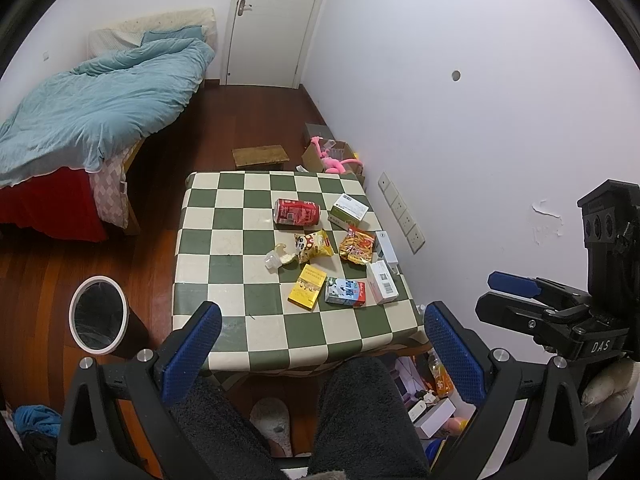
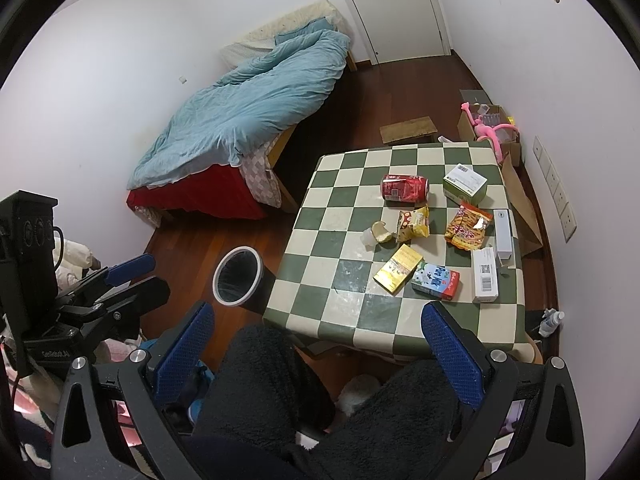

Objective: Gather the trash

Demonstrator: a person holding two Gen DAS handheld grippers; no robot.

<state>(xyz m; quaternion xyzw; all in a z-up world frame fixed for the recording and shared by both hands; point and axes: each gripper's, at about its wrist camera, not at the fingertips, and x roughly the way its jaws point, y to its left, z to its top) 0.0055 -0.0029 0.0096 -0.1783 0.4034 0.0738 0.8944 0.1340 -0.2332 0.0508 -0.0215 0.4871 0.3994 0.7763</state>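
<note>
Trash lies on the green-and-cream checkered table: a red can on its side, a yellow snack bag, an orange snack bag, a yellow box, a milk carton and white boxes. A white-rimmed bin stands on the floor left of the table. My left gripper and right gripper hover before the table's near edge, both open and holding nothing.
A person's knees in dark fleece trousers sit below the grippers. A bed fills the left, a low stool and a cardboard box with a pink toy lie beyond the table. A small bottle stands by the wall.
</note>
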